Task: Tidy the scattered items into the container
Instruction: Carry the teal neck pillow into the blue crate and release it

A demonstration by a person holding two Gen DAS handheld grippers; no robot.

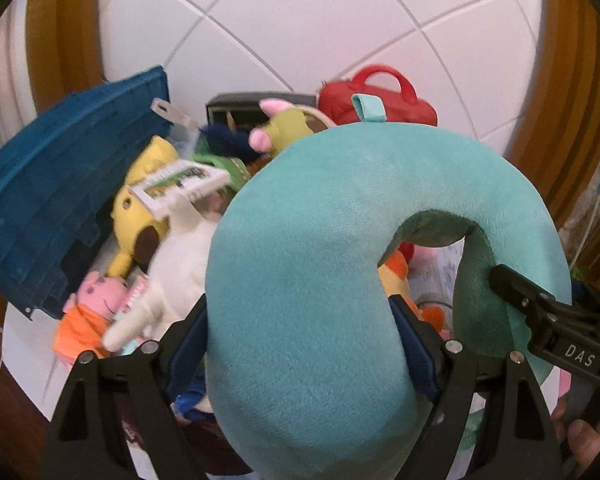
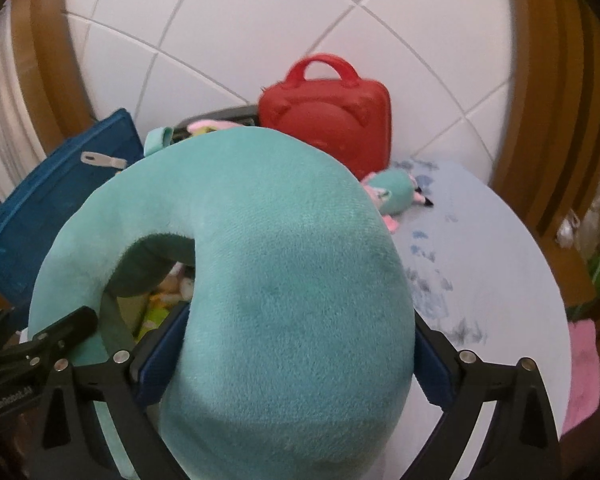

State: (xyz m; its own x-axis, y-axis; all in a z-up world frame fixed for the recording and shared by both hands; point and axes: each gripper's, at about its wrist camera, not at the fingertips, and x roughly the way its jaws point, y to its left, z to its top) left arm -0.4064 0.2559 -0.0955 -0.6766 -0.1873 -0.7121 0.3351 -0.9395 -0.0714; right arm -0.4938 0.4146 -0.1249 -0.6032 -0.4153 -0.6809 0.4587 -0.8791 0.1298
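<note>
- My left gripper (image 1: 300,344) is clamped on one arm of the teal neck pillow (image 1: 340,240); both blue pads press into the plush on either side.
- My right gripper (image 2: 292,356) is clamped on the pillow's other arm the same way (its black finger also shows at the right edge of the left wrist view, against the pillow).
- So the pillow hangs between my two hands, its U opening toward me and its curved back, with the small teal loop (image 1: 368,108), pointing away.
- The blue crate (image 1: 60,200) lies ahead and to the left, tipped, with its open mouth toward the toy pile; I judge it to be the container.
- The left hand is the nearer one to the crate, so I expect the carry to swing leftward with the left arm leading.
- A yellow plush (image 1: 140,216), a pink doll (image 1: 96,292) and other soft toys lie heaped at the crate's mouth (they may crowd the pillow's way in).
- The red case (image 2: 328,116) stands at the back by the tiled wall, well clear of that path.
- Whether the pillow fits the crate I cannot tell from here.
</note>
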